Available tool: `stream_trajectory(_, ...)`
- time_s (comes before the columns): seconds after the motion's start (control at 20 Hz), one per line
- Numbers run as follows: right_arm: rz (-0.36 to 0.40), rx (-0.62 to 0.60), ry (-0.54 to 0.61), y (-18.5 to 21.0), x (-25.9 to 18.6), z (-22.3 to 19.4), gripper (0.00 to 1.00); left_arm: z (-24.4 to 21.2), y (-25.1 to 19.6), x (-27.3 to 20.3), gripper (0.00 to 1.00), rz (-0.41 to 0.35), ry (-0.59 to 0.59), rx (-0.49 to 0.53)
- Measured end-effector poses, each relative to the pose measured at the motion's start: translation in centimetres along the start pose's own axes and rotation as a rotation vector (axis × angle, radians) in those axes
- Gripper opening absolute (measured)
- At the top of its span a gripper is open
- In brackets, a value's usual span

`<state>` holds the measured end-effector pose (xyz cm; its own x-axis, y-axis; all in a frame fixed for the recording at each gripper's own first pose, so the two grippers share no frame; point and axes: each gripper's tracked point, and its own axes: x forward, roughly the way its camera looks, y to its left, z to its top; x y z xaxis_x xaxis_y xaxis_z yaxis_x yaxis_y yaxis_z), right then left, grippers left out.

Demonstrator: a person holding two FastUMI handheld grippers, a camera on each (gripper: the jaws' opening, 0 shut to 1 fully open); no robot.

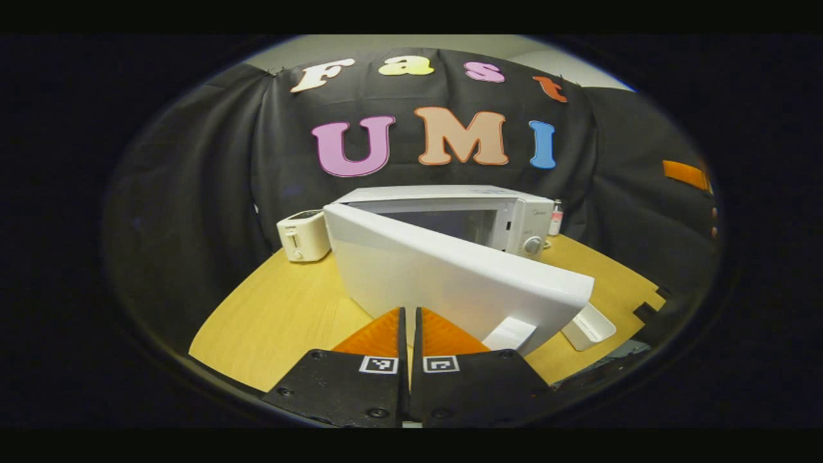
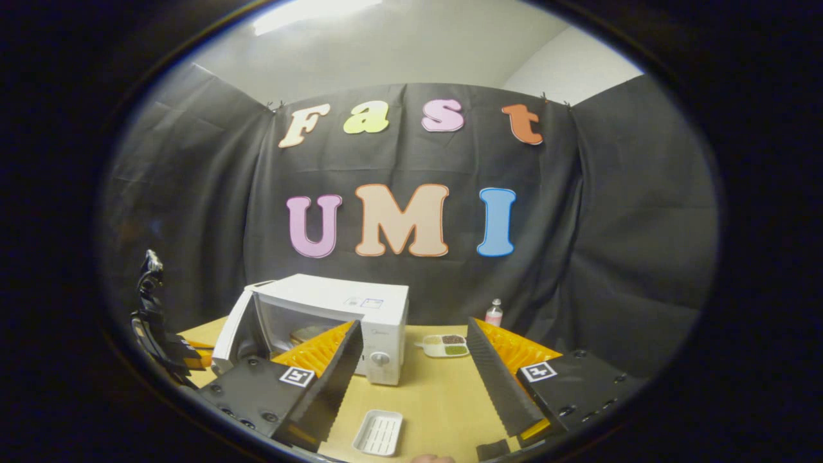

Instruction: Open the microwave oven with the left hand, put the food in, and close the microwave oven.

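Note:
The white microwave stands at the back of the wooden table, its door swung partly open toward me, with a white handle at its free edge. My left gripper is shut with nothing between its fingers, its tips right at the door's lower outer face. In the right gripper view the microwave has its door open to the left. A white divided tray of food lies on the table right of it. My right gripper hangs open and holds nothing above the table, short of the tray.
A cream toaster stands left of the microwave. A small pink-and-white bottle is at the back right. An empty white ribbed tray lies near the front edge of the table. The left gripper shows at the far left.

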<state>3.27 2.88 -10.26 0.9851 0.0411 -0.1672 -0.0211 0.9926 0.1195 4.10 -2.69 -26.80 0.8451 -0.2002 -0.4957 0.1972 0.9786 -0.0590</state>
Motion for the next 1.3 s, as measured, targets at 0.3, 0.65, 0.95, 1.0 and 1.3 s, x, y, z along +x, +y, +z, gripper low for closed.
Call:
stream_trajectory(0.3,-0.005,0.018,0.008,-0.6,-0.4,0.6,0.92,1.4,-1.4,2.8,0.0,0.002,-0.001,-0.034)
stream_trajectory(0.65,-0.007,0.041,0.015,-1.7,-0.5,1.3,0.92,2.9,-3.5,6.3,0.0,-0.023,0.008,-0.048)
stream_trajectory(0.95,0.0,0.028,0.002,-2.7,-0.6,1.9,0.92,4.2,-6.4,8.7,0.0,-0.062,0.001,-0.042)
stream_trajectory(1.0,0.003,0.026,-0.003,-2.8,-0.6,2.0,0.93,4.4,-6.9,9.1,0.0,-0.07,0.003,-0.039)
stream_trajectory(1.3,0.027,0.021,0.011,-3.4,-0.1,1.4,0.93,5.6,-8.2,11.2,0.0,-0.071,-0.005,-0.041)
